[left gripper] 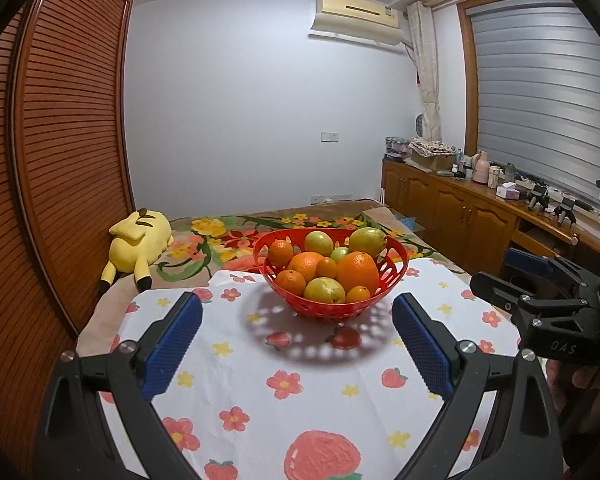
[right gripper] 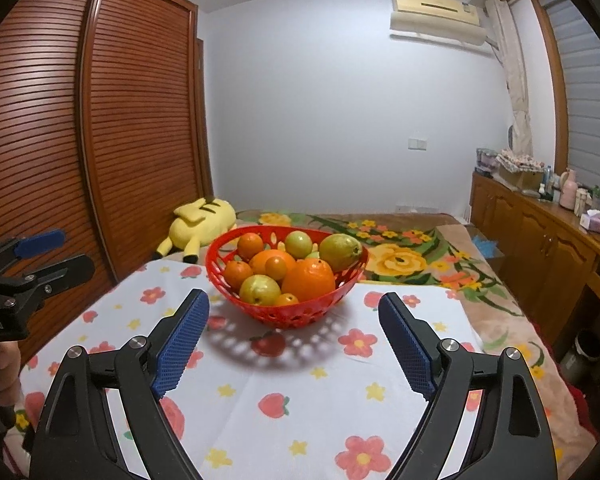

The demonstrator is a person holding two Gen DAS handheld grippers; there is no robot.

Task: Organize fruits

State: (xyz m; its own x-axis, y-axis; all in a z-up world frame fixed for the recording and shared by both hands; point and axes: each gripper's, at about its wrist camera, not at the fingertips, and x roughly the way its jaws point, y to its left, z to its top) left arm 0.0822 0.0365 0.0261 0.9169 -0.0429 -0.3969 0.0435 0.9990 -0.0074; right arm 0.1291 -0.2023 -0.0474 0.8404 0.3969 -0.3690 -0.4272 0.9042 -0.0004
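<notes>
Two grippers, left (left gripper: 298, 344) and right (right gripper: 294, 344), ribbed fingers spread | round fruit in perforated red bowl (left gripper: 392, 276)

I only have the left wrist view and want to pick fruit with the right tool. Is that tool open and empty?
Observer: Yes. The right tool is wide open and empty, and it points at the red fruit basket.
Operator: Anything on the floor right of the bed?
Observer: A dark round bin stands between the bed and the wooden cabinet.
Operator: How is the left tool held?
Observer: A hand grips the handle under the left tool.
</notes>
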